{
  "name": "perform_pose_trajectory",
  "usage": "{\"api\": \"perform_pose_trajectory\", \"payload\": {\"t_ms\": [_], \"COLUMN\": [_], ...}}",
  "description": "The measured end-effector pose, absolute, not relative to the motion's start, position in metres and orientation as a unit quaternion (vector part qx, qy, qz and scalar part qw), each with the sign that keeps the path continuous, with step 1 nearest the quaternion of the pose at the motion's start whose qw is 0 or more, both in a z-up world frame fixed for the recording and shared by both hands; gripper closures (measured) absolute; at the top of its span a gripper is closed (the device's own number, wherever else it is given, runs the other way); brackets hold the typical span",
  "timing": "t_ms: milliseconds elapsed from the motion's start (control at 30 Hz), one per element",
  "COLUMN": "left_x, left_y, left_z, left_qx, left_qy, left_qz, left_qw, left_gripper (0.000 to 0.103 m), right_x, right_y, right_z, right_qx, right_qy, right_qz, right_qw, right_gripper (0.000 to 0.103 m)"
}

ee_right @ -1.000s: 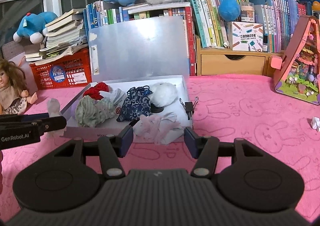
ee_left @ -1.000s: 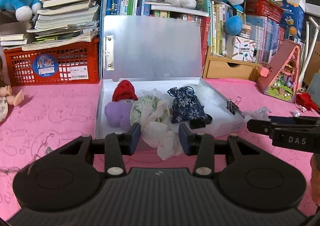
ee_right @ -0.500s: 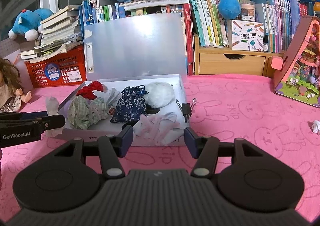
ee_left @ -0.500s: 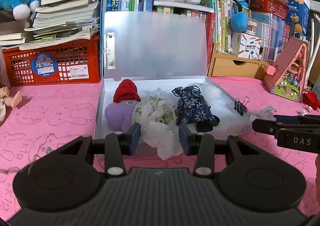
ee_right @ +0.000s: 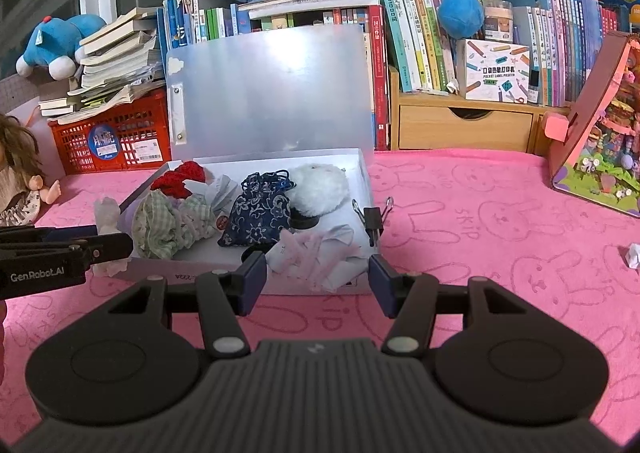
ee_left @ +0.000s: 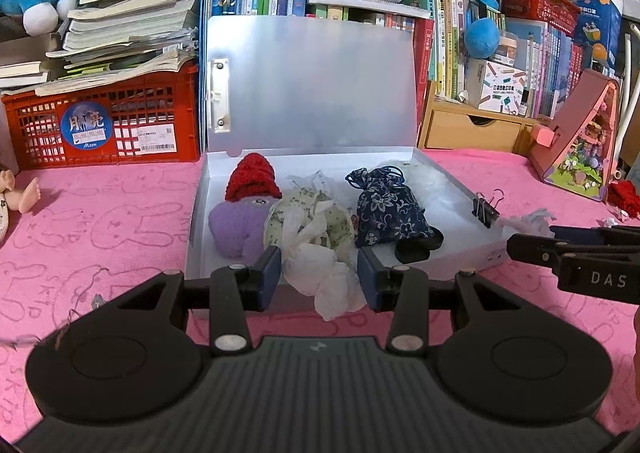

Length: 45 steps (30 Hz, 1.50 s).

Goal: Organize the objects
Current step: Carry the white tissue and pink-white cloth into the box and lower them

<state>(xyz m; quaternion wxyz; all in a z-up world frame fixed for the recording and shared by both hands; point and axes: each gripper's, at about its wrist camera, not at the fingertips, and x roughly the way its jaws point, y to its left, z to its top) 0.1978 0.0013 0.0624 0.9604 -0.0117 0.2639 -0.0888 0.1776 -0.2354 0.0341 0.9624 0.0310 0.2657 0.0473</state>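
A translucent plastic box lies open on the pink cloth, its lid upright. Inside are a purple plush with a red knitted hat, a green floral cloth, a navy floral pouch and a white fluffy ball. A black binder clip sits on the right rim. My left gripper is shut on a white crumpled tissue over the box's front edge. My right gripper is shut on a pinkish-white tissue wad at the front right corner.
A red crate stacked with books stands behind the box on the left. A wooden drawer unit and rows of books stand on the right. A pink model house leans far right. A doll sits far left. A paper scrap lies on the cloth.
Both views have shifted only slightly against the box. Each gripper keeps its tissue in the same grip.
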Motion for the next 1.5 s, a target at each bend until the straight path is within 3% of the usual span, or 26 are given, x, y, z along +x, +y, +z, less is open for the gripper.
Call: {"api": "perform_pose_trajectory", "payload": {"t_ms": [1500], "left_x": [0.252], "left_y": [0.001], "left_z": [0.043], "left_qx": [-0.013], "left_qy": [0.283], "left_qz": [-0.075], "left_qw": [0.956], "left_gripper": [0.055], "right_x": [0.221], "right_y": [-0.217], "right_z": [0.022], "right_qx": [0.020], "right_qy": [0.287], "right_qz": [0.067], "right_qw": [0.955], "right_gripper": [0.043]}}
